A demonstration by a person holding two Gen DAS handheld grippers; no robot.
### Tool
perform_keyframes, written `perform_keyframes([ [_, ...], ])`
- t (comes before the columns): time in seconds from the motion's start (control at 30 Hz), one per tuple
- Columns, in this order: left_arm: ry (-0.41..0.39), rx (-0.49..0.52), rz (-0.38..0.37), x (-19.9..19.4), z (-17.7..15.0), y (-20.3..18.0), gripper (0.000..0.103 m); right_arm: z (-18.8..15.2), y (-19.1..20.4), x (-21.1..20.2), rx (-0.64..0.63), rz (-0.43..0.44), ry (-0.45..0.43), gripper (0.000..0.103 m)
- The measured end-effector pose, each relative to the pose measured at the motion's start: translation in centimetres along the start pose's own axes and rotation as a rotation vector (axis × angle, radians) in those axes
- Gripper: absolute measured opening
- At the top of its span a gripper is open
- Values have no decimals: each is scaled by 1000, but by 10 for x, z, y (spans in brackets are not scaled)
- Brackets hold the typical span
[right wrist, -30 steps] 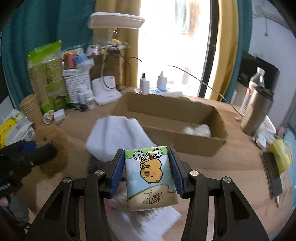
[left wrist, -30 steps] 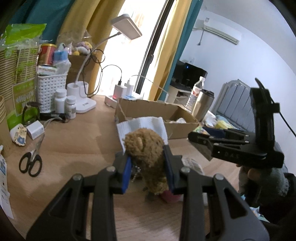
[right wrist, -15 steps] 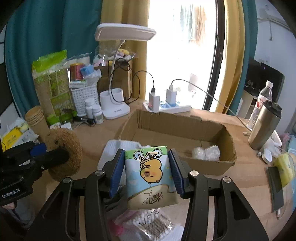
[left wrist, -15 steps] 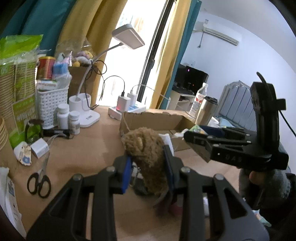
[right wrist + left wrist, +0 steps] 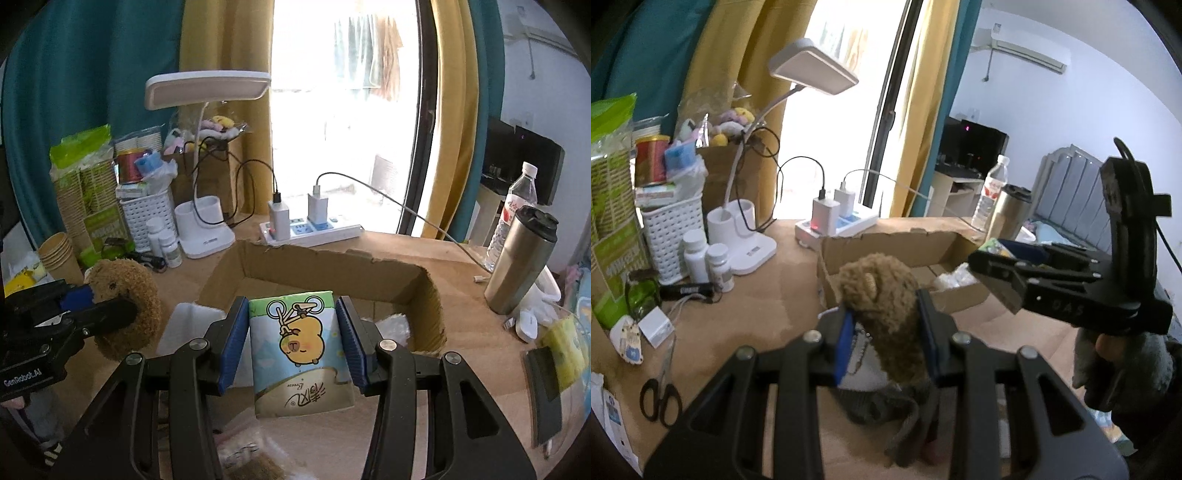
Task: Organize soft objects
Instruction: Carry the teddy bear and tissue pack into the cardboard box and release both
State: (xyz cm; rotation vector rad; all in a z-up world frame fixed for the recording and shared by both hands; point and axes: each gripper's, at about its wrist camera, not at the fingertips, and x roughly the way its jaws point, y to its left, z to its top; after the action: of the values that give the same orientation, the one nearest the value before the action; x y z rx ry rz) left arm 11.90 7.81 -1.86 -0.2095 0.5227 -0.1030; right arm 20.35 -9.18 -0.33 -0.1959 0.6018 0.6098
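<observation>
Above the desk, short of the box: both my grippers carry soft goods toward the cardboard box (image 5: 325, 266).
Left gripper (image 5: 886, 328): clamped narrow on a brown plush toy (image 5: 882, 295), held clear of the wooden desk (image 5: 750, 295), beside the box's near-left corner.
Right gripper (image 5: 291, 339): closed at medium width on a tissue pack (image 5: 299, 350) printed with a cartoon capybara, held upside down over the box's near edge.
Risk, plush: I judge the fur compresses and may creep out of the pads; its ball chain (image 5: 860, 354) dangles and could catch the box's torn rim.
Risk, pack: slick wrapper, gripped near its top; a tilt could let it slide free short of the box.
Risk, crowding: my two grippers sit near each other at one corner; releasing together could make them collide.
Risk, desk: white folded towel (image 5: 192, 325) lies just beside the box and could be dragged.
Hidden: box floor mostly blocked by the pack; only a clear bag (image 5: 953, 277) of something white shows inside.
Unclear: dark fabric (image 5: 886, 410) under my left gripper, and a bagged item below my right, cannot be identified.
Cut off: plush's lower body, behind my fingers.
</observation>
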Motion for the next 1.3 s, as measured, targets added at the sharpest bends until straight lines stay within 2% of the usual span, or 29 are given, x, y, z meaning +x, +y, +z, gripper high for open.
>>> perform_keyframes([
  [0.33,17,29,69,30,19,-10,33,10,-43,6,23,29,-49,51],
  [0.73,40,42,104,66,38,-13,33,20,-69,26,60,80,-85,51],
  [0.97,44,43,110,89,52,-12,33,21,-80,52,83,110,-60,51],
  [1.3,111,40,115,131,54,-7,33,9,-84,82,100,141,4,51],
])
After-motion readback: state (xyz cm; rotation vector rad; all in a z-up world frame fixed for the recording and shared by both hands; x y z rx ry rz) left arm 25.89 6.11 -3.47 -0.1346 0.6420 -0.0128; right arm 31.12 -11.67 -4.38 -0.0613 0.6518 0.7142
